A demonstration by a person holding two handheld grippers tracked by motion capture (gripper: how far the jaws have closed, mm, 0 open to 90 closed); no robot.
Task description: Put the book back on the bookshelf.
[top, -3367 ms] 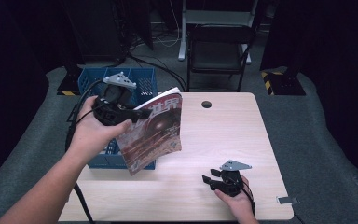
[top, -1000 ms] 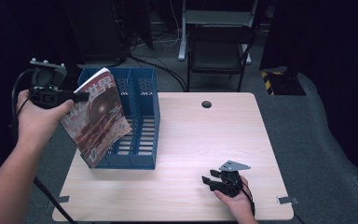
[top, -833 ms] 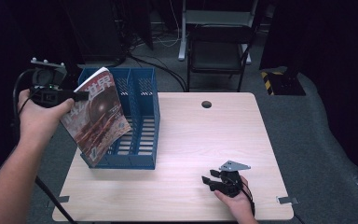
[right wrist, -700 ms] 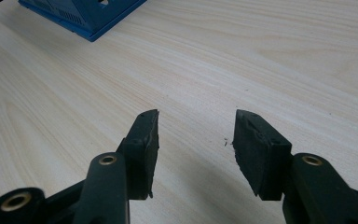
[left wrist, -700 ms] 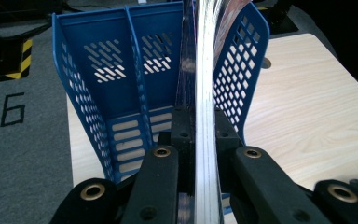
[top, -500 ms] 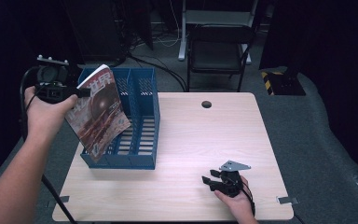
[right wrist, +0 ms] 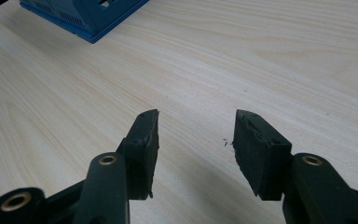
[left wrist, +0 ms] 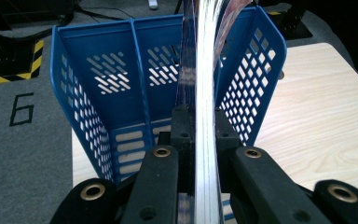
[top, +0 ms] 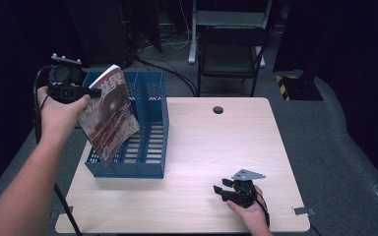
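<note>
Tabletop [top: 202, 147]: left tool [top: 92, 92] raised, gripping magazine [top: 109, 115].

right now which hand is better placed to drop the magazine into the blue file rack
Left. The left claw is already shut on the magazine, holding it tilted over the blue file rack. The right claw rests open on the table, well away from the rack.
</note>
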